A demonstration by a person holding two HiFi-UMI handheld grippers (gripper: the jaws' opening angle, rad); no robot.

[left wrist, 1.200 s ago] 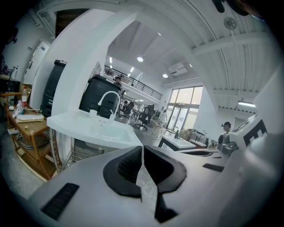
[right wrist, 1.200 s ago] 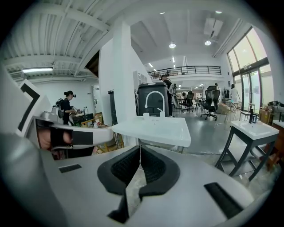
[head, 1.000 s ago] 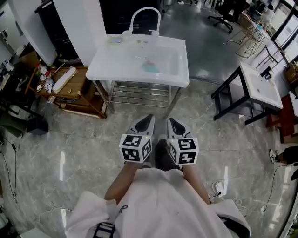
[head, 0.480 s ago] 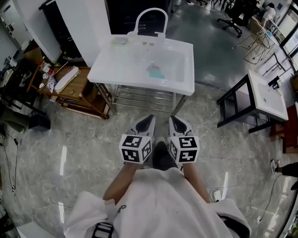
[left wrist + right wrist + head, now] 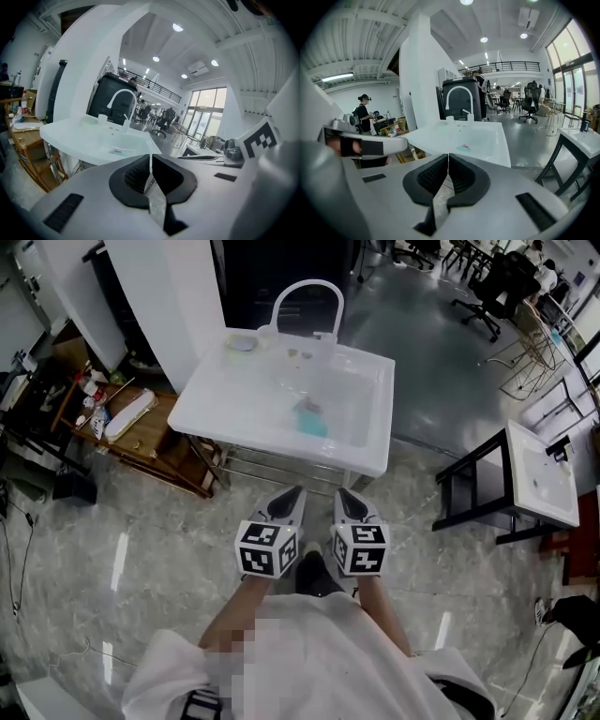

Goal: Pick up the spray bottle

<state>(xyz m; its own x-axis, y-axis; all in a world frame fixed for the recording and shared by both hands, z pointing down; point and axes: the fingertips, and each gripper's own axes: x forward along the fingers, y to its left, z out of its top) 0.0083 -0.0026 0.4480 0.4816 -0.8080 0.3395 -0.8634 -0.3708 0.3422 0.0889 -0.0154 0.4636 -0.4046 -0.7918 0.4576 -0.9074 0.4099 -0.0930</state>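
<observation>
Both grippers are held side by side in front of the person's body, above the floor and short of a white sink table (image 5: 225, 404). My left gripper (image 5: 292, 497) is shut with nothing between its pads (image 5: 150, 165). My right gripper (image 5: 346, 499) is likewise shut and empty (image 5: 447, 162). I cannot pick out a spray bottle with certainty. A few small bottles (image 5: 94, 413) stand on a wooden side table (image 5: 159, 442) left of the sink. In the basin lies a teal thing (image 5: 312, 422), also seen in the right gripper view (image 5: 463, 148).
A white arched faucet (image 5: 307, 292) rises at the sink's far edge, with a small cup (image 5: 266, 333) beside it. A black-framed table with a white top (image 5: 539, 486) stands at the right. A white pillar (image 5: 173, 296) is behind the side table. Marble floor lies underfoot.
The sink table has drawn nearer and lower in the head view as the person walks towards it. Both grippers stay shut, side by side.
</observation>
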